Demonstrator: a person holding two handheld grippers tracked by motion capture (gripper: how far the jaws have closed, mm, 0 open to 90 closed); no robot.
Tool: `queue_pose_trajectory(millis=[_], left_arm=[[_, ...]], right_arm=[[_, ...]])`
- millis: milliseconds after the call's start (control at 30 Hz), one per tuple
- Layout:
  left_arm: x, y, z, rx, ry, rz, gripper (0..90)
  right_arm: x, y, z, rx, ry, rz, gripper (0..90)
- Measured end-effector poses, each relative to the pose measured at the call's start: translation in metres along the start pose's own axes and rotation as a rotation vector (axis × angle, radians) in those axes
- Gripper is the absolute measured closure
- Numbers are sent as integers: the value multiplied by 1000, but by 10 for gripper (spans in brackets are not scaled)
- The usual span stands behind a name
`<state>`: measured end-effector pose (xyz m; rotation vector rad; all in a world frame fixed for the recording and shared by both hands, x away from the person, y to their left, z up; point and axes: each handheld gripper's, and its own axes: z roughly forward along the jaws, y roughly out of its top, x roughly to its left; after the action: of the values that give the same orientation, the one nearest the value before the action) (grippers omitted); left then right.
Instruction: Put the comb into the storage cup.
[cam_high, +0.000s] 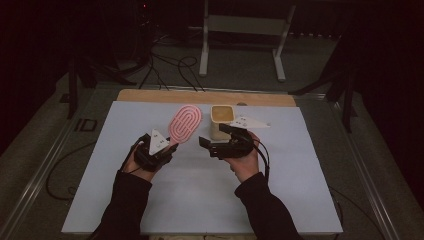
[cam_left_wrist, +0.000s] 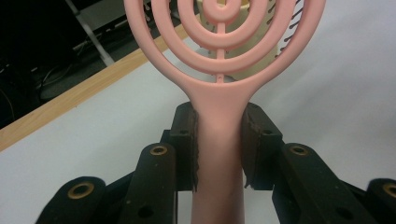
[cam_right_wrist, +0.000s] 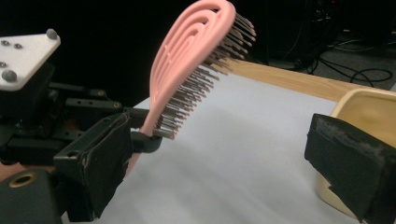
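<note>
High view: a pink brush (cam_high: 185, 123) is held off the white table (cam_high: 200, 200) by the left gripper (cam_high: 167, 148), its long axis running from the handle at the jaws up and away to the oval head, which ends just left of the cream cup (cam_high: 221, 120). In the left gripper view the jaws are seen pressed onto the brush (cam_left_wrist: 219, 116) handle from both sides, with the cup (cam_left_wrist: 243, 56) behind the head. The right gripper (cam_high: 212, 141) is parked just in front of the cup, jaws spread wide and holding nothing; in the right gripper view the brush (cam_right_wrist: 187, 70) is seen tilted with bristles facing the cup (cam_right_wrist: 369, 112) at the right edge. The cup's inside looks empty, though its bottom cannot be seen fully. Probably the brush is meant for the cup: the cup lies right of the head, so the left gripper is the one placed to carry it over.
</note>
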<state>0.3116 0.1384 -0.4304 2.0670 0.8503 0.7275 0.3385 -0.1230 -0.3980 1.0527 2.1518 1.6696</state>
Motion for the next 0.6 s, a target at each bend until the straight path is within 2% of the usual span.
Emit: queue_pose_trajectory(millis=[233, 600], left_arm=[[-2, 1, -1, -5, -3, 8, 700], [-4, 3, -1, -13, -8, 17, 700]], right_arm=[[1, 4, 7, -2, 18, 20, 76], [6, 14, 18, -1, 28, 12, 76]])
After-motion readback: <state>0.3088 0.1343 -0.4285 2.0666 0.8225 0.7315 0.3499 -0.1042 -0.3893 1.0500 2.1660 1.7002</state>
